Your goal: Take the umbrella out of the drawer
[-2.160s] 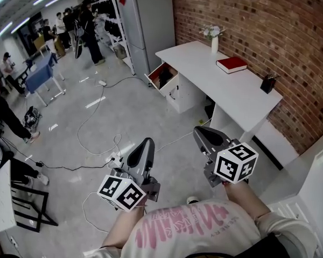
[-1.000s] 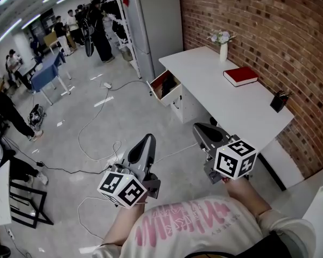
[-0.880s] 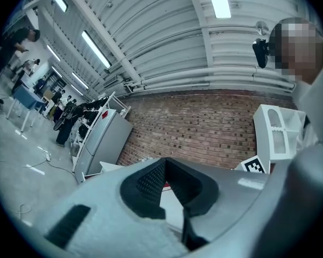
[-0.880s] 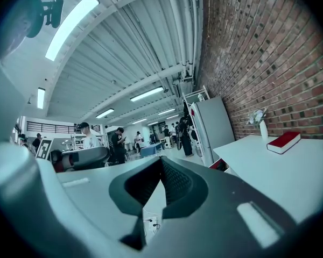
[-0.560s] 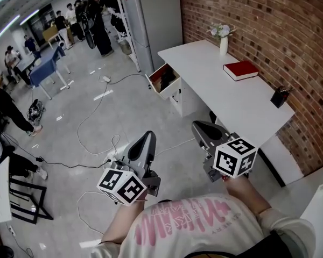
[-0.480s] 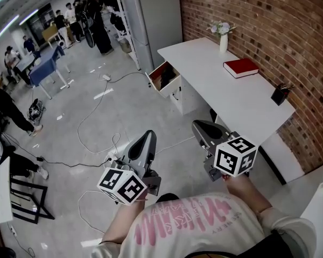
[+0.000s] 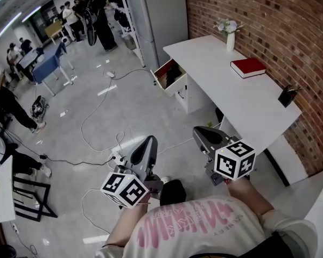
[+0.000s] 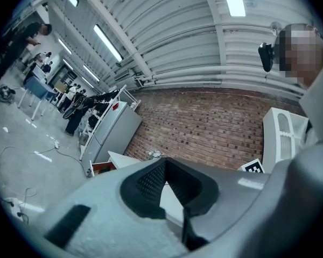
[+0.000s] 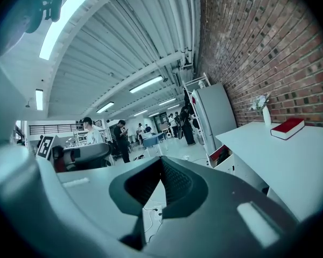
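The white desk stands along the brick wall, and its end drawer is pulled open toward the room. A dark thing lies inside; it is too small to make out. Both grippers hang well short of the desk, over the floor in front of the person. The left gripper is shut with nothing in it, and so is the right gripper. In the right gripper view the closed tips point past the open drawer. The left gripper faces the desk's end and the drawer.
On the desk lie a red book, a vase of flowers and a black pen holder. A tall grey cabinet stands beyond the drawer. Cables and a power strip cross the floor. People stand at the back.
The view has shifted nearer the desk and both grippers have sunk a little. A dark shoe now shows between them. Both pairs of jaws stay shut.
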`<action>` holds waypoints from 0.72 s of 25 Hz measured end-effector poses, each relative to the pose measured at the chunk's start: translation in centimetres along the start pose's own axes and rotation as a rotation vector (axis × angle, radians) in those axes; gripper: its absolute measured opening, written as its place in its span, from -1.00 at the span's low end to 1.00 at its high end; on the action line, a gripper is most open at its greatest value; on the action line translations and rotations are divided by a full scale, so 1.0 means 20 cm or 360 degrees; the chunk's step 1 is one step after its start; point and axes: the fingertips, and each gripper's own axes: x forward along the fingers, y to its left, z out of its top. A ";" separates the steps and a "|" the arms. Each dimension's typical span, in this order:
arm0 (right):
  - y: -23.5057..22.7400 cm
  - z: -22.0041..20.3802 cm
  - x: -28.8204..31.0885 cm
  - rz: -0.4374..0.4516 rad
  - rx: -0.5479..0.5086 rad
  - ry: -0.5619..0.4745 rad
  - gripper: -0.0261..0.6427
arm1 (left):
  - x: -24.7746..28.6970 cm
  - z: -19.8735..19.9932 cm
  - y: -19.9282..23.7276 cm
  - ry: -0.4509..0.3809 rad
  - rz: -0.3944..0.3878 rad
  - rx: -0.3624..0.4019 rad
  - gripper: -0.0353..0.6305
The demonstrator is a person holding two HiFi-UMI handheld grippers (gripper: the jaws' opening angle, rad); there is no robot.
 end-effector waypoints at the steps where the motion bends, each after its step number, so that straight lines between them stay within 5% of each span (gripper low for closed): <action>1: -0.02 0.00 0.02 -0.0010 0.0006 0.0008 -0.89 | 0.02 0.00 0.02 0.0010 -0.0003 -0.0007 -0.89; 18: -0.22 0.25 0.74 -0.0060 -0.0008 0.0010 -0.89 | 0.43 0.32 0.64 -0.0010 -0.0016 -0.0057 -0.89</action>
